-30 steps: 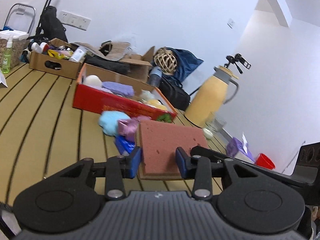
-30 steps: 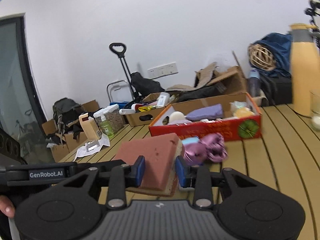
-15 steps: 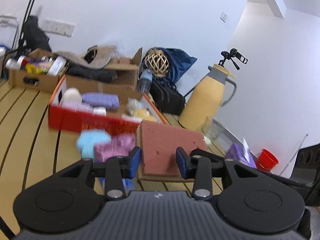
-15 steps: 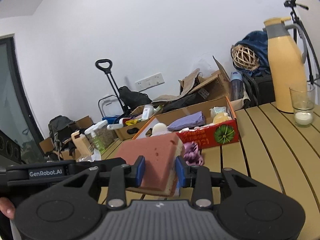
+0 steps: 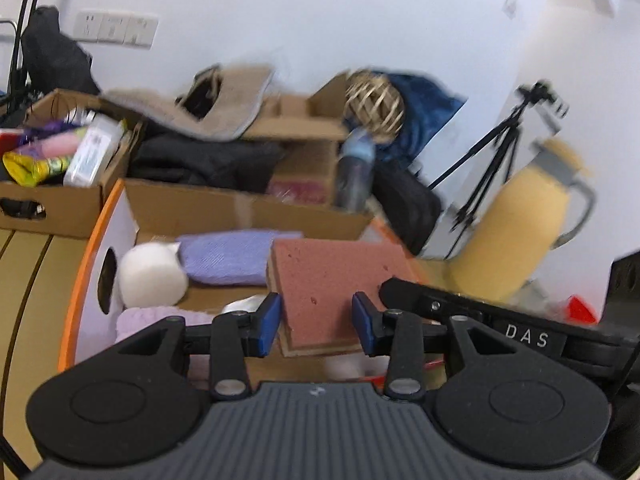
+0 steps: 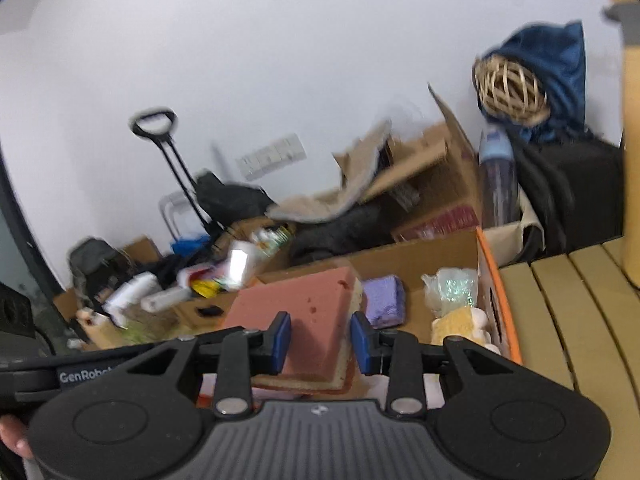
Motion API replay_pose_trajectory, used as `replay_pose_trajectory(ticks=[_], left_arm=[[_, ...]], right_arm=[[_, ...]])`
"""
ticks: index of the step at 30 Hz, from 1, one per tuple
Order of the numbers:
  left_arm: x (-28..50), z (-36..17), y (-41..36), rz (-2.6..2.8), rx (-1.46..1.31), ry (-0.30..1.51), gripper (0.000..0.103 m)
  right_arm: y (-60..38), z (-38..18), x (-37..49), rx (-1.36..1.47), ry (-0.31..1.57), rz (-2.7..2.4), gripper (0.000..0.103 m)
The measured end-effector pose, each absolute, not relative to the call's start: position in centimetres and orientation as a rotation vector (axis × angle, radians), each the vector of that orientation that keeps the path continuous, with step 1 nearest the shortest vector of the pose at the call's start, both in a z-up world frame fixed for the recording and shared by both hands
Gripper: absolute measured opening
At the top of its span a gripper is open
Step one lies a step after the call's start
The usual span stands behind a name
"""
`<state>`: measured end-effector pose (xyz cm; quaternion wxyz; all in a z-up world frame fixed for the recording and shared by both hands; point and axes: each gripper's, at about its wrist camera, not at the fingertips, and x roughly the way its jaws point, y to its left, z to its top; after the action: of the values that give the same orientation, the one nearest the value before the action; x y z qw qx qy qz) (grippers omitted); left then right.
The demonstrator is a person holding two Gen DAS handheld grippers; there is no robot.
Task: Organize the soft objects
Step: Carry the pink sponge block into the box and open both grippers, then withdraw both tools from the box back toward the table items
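Note:
Both grippers grip one large red-brown sponge block, each from one side, and hold it over the open red-orange box. My left gripper is shut on the sponge. My right gripper is shut on it too, and the sponge shows a pale foam underside there. In the box lie a white ball, a purple cloth, a lilac knit piece, a clear bag and a yellow sponge.
A yellow jug stands on the slatted wooden table to the right of the box. Cardboard boxes of clutter, a water bottle, a wicker ball and a tripod stand behind, near the white wall.
Both grippers have carried the sponge forward from the table to above the box. The box now fills the lower view; the loose blue and purple items on the table are out of view.

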<state>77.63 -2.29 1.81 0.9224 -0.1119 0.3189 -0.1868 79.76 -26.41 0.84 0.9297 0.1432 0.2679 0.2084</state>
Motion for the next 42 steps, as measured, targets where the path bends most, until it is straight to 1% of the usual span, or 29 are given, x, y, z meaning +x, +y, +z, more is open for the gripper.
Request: replay_pose_trajectory(ticks=[4,5,6,10,13,15,17,19,22,24,26,27,29,30,32,34,36,37,39,41,42], left_arm=[[78.2,-0.3,-1.6,-0.377,-0.181,0.686,0.040],[78.0,-0.5,-1.2,-0.378,-0.183,0.685,0.041],[77.7,-0.6,-0.8,-0.379,-0.183,0.677,0.045],[76.0,-0.1,0.1,-0.373,-0.155,0.638,0.047],[74.7,0.7,0.3,-0.371,-0.131,0.617,0.047],[74.0,1.3,0.3,-0.362,-0.130,0.611,0.047],[73.0,2.0,0.5,-0.354,-0.137,0.609,0.047],[71.4,3.0,0.8,-0.346,-0.127,0.595,0.048],[69.0,5.2,1.6,-0.331,-0.106,0.563,0.049],[67.1,6.8,2.0,-0.313,-0.091,0.531,0.051],[64.9,8.4,2.3,-0.297,-0.093,0.505,0.052],[63.5,9.2,2.4,-0.299,-0.098,0.495,0.053],[60.6,10.3,2.3,-0.315,-0.094,0.464,0.057],[59.2,10.6,2.1,-0.318,-0.088,0.447,0.060],[55.8,11.1,1.8,-0.326,-0.072,0.403,0.064],[52.8,11.1,1.4,-0.336,-0.057,0.367,0.070],[50.0,10.7,1.1,-0.343,-0.040,0.333,0.079],[48.4,10.4,0.9,-0.342,-0.023,0.314,0.080],[45.5,9.8,0.6,-0.335,0.015,0.288,0.085],[42.7,9.2,0.5,-0.330,0.037,0.274,0.086],[41.5,9.0,0.4,-0.330,0.038,0.269,0.089]], right_arm=[[-24.9,-2.1,82.2,0.240,0.616,0.408,0.029],[-24.5,-2.6,82.5,0.222,0.627,0.407,0.028],[-24.0,-3.1,82.7,0.205,0.640,0.412,0.028],[-23.1,-2.8,82.5,0.167,0.671,0.419,0.028],[-22.5,-2.8,82.5,0.136,0.748,0.469,0.031],[-21.9,-3.7,83.2,0.121,0.803,0.459,0.031],[-22.2,-4.4,84.1,0.167,0.843,0.450,0.028],[-22.6,-3.7,83.9,0.200,0.868,0.430,0.028],[-23.0,-1.2,81.5,0.167,0.823,0.392,0.032],[-23.6,1.0,79.5,0.160,0.784,0.390,0.033],[-24.5,3.8,76.8,0.155,0.718,0.393,0.039],[-24.9,5.1,75.5,0.153,0.685,0.390,0.040],[-25.8,7.7,72.3,0.149,0.609,0.388,0.046],[-26.2,8.6,70.7,0.147,0.580,0.387,0.048],[-27.0,10.0,66.9,0.139,0.516,0.399,0.054],[-27.6,10.8,63.3,0.122,0.471,0.400,0.058],[-28.1,10.9,59.6,0.106,0.430,0.405,0.059],[-28.3,10.7,58.1,0.101,0.416,0.411,0.060],[-28.7,10.3,54.7,0.089,0.398,0.413,0.061],[-28.8,9.6,51.6,0.086,0.375,0.412,0.062],[-28.9,9.1,50.2,0.088,0.365,0.410,0.063]])
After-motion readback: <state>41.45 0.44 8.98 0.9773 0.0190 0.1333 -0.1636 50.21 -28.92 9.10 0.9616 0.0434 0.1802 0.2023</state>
